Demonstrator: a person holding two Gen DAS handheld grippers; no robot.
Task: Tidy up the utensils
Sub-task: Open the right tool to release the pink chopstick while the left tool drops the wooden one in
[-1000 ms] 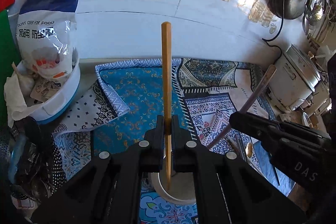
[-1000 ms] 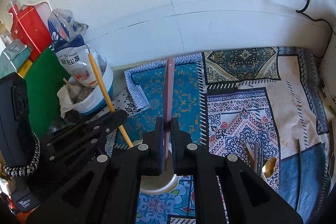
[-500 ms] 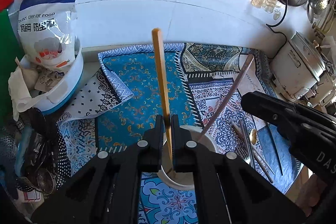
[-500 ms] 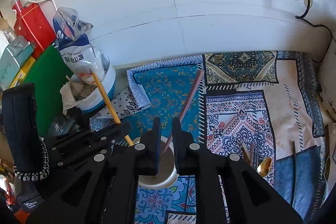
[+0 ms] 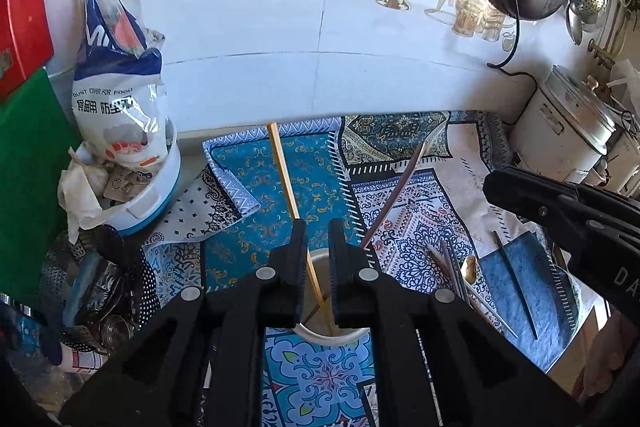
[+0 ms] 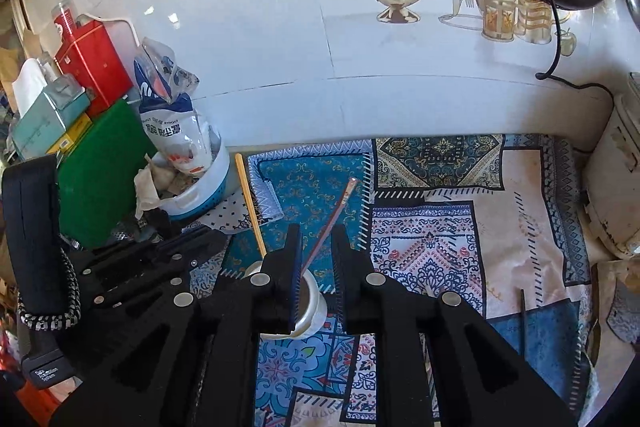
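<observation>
A white cup (image 5: 320,337) stands on the patterned mat, just below both grippers. A yellow chopstick (image 5: 284,171) stands in the cup and leans away to the left. It passes between the jaws of my left gripper (image 5: 317,227), which are opening and do not press it. A reddish-brown chopstick (image 6: 336,205) also stands in the cup (image 6: 316,311), tilted right. It runs loose through the gap of my right gripper (image 6: 317,231), whose jaws stand apart. Several loose utensils (image 5: 452,263) lie on the mat to the right.
A white bowl (image 5: 140,195) holding a plastic bag sits at the back left, beside a green board (image 5: 28,163) and a red tin (image 6: 92,63). A rice cooker (image 5: 560,139) stands at the right. The tiled wall closes the back.
Both grippers let go of their chopsticks, which were upright and now lean in the cup. Both grippers have risen and drawn back from the cup.
</observation>
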